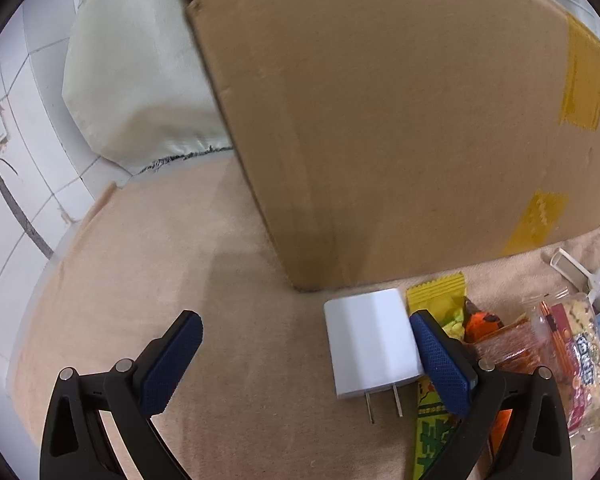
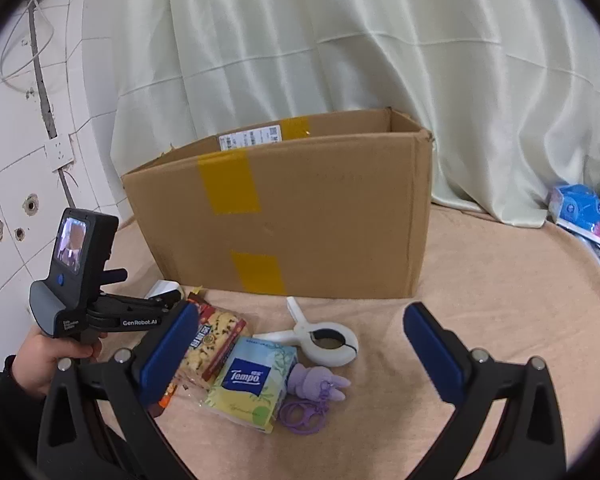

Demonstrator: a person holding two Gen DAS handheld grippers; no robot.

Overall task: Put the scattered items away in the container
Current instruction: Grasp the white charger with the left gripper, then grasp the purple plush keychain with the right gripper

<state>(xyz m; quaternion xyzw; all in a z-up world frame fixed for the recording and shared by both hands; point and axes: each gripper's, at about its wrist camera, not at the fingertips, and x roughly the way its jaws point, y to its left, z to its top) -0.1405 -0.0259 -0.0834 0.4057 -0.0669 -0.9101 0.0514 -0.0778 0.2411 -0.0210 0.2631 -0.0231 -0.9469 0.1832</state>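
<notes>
Cardboard box point(image 2: 300, 216), one; white charger point(image 1: 370, 346), one.

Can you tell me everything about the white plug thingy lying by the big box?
The white charger is a small, smooth, plastic-looking block with rounded edges. Two flat metal prongs stick out of one end, pointing away from the cardboard box. It lies flat on the peach cloth, just in front of the box's corner. One edge overlaps a yellow-green snack wrapper. The left gripper hangs over it with open jaws; one blue pad sits at its edge, contact unclear.
</notes>
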